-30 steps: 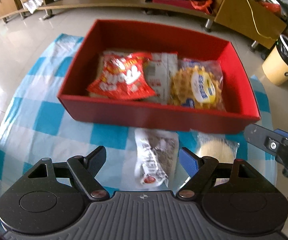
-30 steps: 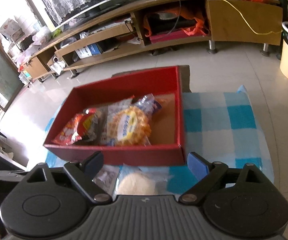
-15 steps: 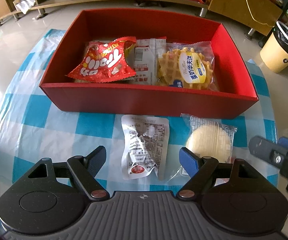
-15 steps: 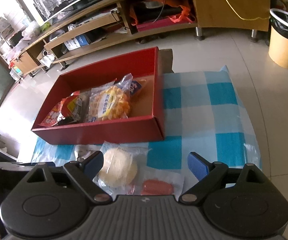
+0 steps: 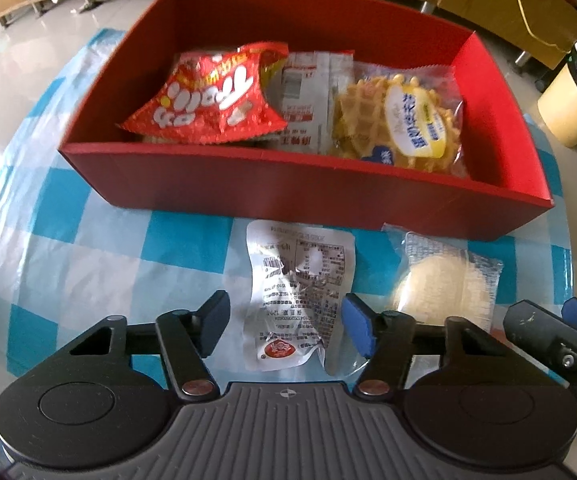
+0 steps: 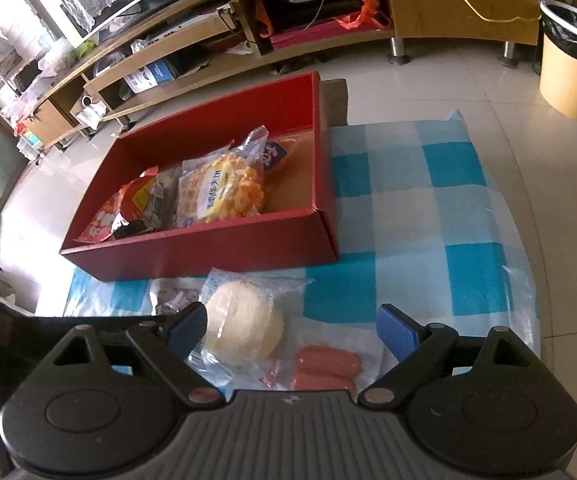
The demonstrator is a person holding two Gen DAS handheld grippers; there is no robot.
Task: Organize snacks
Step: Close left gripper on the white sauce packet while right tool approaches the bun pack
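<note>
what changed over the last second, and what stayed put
The left gripper came down over the white printed packet, and its jaws have just been closing, with the packet between them but not yet pinched. The right gripper stays open above the round bun and sausage pack. The red box and the snacks inside it have not moved.

An open red rectangular cardboard box (image 5: 248,192) sits on a blue-and-white checked cloth. Inside it lie a crinkled red foil snack bag (image 5: 212,100), a white printed sachet (image 5: 308,92) partly under that bag, and a clear-wrapped golden waffle (image 5: 400,124). In front of the box, flat on the cloth, lie a white printed pouch (image 5: 300,292), a clear-wrapped pale round bun (image 6: 240,326), and clear-packed pink sausages (image 6: 326,366) just beside the bun.
</note>
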